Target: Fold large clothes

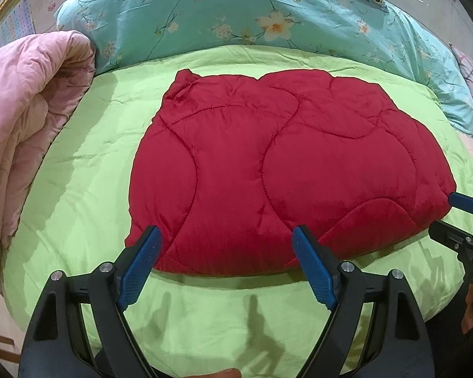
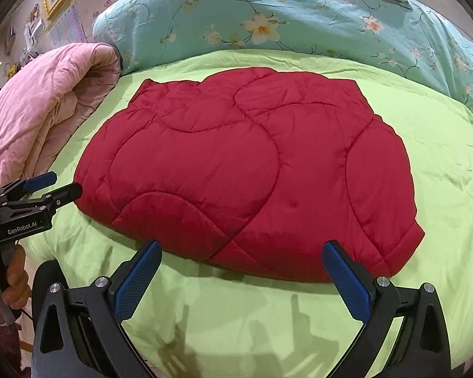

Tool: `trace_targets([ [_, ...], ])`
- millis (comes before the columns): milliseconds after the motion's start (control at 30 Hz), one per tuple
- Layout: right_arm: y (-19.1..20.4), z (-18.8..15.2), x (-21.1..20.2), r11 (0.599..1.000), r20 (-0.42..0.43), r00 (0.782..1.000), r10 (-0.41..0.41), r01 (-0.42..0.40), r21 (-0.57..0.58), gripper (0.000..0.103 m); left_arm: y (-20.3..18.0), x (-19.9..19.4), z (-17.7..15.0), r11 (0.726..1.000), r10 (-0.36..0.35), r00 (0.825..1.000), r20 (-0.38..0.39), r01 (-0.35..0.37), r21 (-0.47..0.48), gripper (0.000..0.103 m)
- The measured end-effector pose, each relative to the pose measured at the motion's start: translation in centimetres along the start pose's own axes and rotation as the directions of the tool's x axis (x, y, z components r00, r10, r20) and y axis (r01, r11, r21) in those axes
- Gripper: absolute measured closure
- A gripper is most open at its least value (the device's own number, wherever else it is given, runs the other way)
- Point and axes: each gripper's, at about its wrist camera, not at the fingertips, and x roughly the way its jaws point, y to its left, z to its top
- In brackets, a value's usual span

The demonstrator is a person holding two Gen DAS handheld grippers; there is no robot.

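Here, folded red quilt [image 1: 283, 170] on green sheet [image 1: 88, 170]; both hand-held grippers spread

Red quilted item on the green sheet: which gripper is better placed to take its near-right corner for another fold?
Right, probably. The right gripper, open, sits at the near edge of the red quilted item, close to that corner. The left gripper, also open, faces the near-left part.

Pink quilt [image 1: 31, 132] cut off at left edge; teal floral bedding [image 1: 252, 12] cut off at top.
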Motion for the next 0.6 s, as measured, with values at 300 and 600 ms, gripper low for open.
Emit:
trace_targets([
  [300, -0.23, 0.48, 0.74, 1.000, -0.011, 1.000, 0.003, -0.003, 0.002, 0.000, -0.09, 0.33, 0.22, 1.000, -0.005, 1.000, -0.001, 0.005, 0.000, 0.018],
  [600, -0.23, 0.49, 0.87, 1.000, -0.015, 1.000, 0.003, -0.003, 0.004, 0.000, -0.42, 0.56, 0.21, 1.000, -0.011, 1.000, -0.002, 0.011, 0.007, 0.018],
])
